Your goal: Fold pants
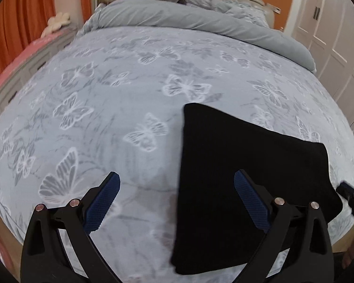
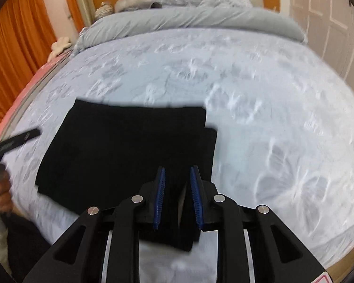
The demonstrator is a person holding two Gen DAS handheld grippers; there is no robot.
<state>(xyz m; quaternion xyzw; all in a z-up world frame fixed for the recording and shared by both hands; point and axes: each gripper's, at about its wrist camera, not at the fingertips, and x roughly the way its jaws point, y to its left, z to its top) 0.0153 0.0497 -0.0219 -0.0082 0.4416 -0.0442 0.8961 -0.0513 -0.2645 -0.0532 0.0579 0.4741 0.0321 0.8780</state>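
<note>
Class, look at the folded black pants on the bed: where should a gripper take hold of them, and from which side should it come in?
Judging by how they lie, grip the black pants at the near edge, coming from the foot of the bed. They lie flat in stacked layers, and only that edge offers pinchable thickness; the right gripper already points there.

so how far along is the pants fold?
Mostly done, it looks: the black pants lie as a compact multi-layer rectangle on the butterfly bedspread. In hand: nothing that I can see. The left gripper is wide open and empty; the right gripper is narrowed above the pants' near edge, any grip unclear. Left: perhaps a final fold or squaring the uneven right edge.
</note>
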